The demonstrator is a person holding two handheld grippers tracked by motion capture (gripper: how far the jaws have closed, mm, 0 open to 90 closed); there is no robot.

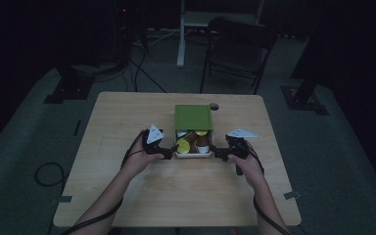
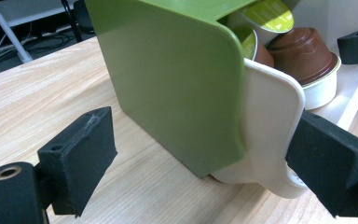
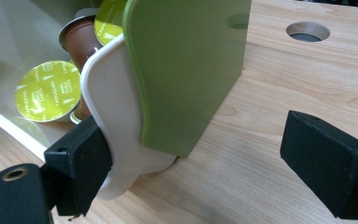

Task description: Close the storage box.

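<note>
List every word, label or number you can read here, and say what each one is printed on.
"CAPPUCCINO" – printed in a ring on the round yellow-green foil lid of a coffee capsule lying in the white plastic box.
The second yellow-green capsule lid carries similar print, too cut off to read.
The lids in the left gripper view are too blurred to read.
The green box cover bears no text.

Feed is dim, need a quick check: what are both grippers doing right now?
Left gripper: open, one jaw against the white plastic drawer of the green box.
Right gripper: open, likewise.
</note>
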